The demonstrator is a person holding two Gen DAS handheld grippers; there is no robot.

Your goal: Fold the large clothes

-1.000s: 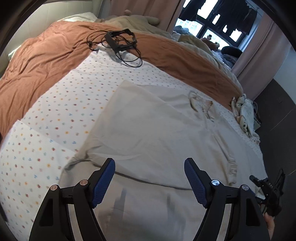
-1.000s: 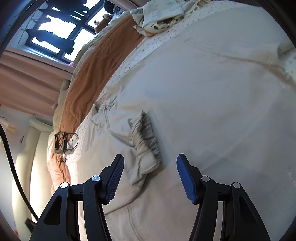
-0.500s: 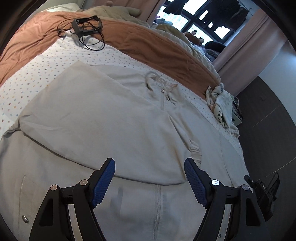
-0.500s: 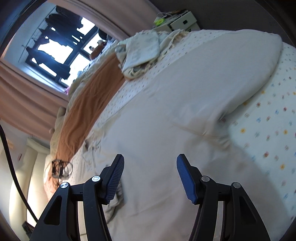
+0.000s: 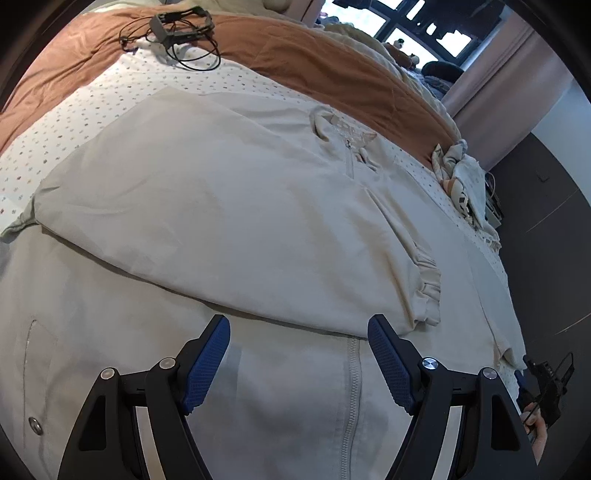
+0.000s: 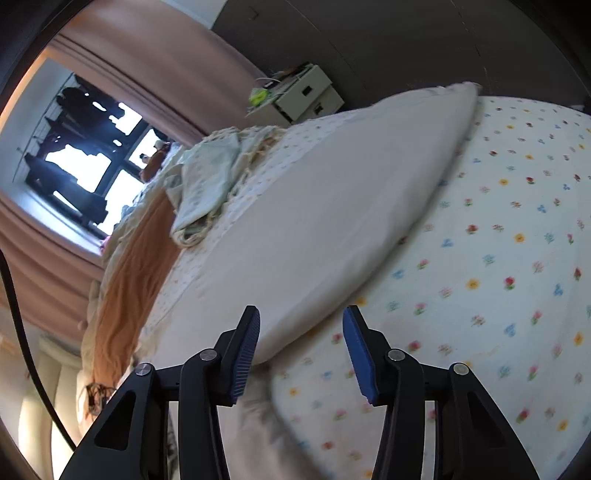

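One sleeve (image 5: 221, 206) already lay folded across the beige jacket (image 5: 295, 387) spread on the bed (image 6: 498, 258); the rest looked unfolded. Left gripper (image 5: 298, 365) hovered wide open over the zip, holding nothing. Right gripper (image 6: 301, 354) had just been closing, still empty, at the jacket's edge

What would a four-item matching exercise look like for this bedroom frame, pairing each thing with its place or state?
Things:
1. beige jacket
2. black cable bundle
3. left gripper
4. crumpled patterned cloth

Places or states:
A. at the bed's far right edge
B. on the orange blanket, far end of the bed
C. spread on the flowered sheet, one sleeve folded across
D. open above the zipper, holding nothing

Pairs: 1-C, 2-B, 3-D, 4-A
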